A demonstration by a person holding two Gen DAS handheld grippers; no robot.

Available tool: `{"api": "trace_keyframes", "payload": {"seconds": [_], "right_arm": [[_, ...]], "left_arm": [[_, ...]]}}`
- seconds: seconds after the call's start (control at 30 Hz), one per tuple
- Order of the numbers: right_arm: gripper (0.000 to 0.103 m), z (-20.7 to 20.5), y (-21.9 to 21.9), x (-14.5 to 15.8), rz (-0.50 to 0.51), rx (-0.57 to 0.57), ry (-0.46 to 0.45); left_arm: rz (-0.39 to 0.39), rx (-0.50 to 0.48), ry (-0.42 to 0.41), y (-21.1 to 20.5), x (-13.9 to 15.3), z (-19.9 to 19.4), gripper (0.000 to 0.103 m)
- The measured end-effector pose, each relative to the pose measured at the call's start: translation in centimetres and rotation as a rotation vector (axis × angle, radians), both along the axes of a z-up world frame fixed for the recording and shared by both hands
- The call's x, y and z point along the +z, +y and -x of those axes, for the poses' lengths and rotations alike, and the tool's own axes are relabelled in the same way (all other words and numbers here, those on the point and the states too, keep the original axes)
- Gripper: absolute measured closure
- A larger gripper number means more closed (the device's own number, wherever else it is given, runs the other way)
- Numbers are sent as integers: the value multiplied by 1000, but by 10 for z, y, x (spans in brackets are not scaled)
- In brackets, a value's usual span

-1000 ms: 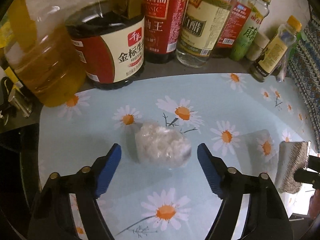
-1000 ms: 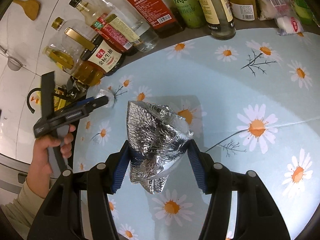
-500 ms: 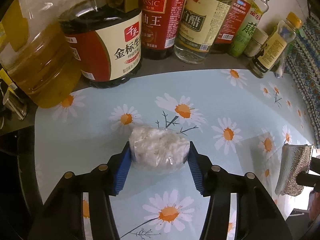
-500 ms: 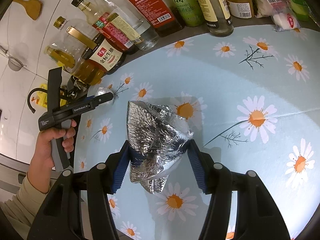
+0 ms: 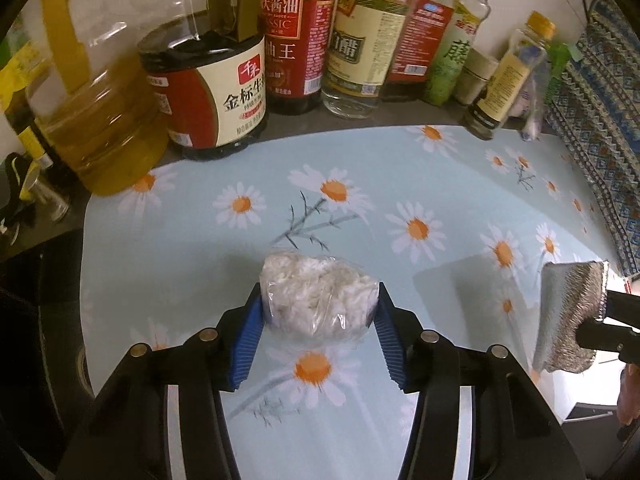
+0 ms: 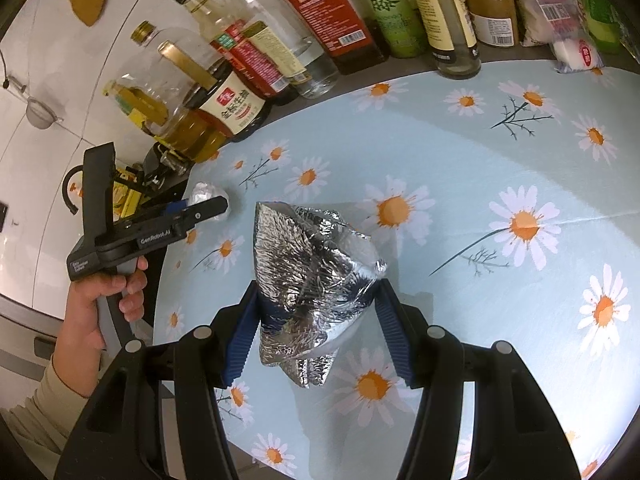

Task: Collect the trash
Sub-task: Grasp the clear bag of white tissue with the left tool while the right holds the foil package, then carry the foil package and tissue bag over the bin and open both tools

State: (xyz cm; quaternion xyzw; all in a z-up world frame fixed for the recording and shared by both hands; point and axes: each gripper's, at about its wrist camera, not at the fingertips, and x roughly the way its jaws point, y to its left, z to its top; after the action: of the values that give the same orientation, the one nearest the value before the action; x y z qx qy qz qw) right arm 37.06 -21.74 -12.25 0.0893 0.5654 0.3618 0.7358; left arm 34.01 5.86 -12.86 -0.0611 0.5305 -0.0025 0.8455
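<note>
My left gripper (image 5: 318, 312) is shut on a crumpled white plastic wad (image 5: 316, 290), held just above the daisy-print tablecloth (image 5: 400, 184). My right gripper (image 6: 316, 308) is shut on a crumpled silver foil bag (image 6: 312, 268) and holds it above the cloth. The foil bag also shows at the right edge of the left wrist view (image 5: 568, 316). The left gripper with the wad shows at the left of the right wrist view (image 6: 204, 204), held by a hand.
A row of sauce, oil and vinegar bottles (image 5: 224, 92) lines the back edge of the table, also in the right wrist view (image 6: 332, 24). A small white packet (image 6: 576, 54) lies at the back right. A patterned cloth (image 5: 600, 92) hangs at the right.
My left gripper closed on the white plastic wad and lifted it a little off the cloth. My right gripper kept its hold on the foil bag.
</note>
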Motion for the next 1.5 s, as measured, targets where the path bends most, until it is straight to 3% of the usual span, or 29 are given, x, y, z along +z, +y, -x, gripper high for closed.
{"api": "trace_keyframes", "payload": {"seconds": [0.87, 1.17, 1.5], "right_arm": [[45, 128, 36, 10, -15, 153, -29], [45, 180, 39, 0, 2, 196, -10], [45, 230, 45, -22, 51, 261, 19]], "left_arm": [[44, 26, -23, -39, 15, 184, 53], [86, 60, -23, -49, 9, 248, 53], [130, 74, 6, -61, -9, 293, 53]]}}
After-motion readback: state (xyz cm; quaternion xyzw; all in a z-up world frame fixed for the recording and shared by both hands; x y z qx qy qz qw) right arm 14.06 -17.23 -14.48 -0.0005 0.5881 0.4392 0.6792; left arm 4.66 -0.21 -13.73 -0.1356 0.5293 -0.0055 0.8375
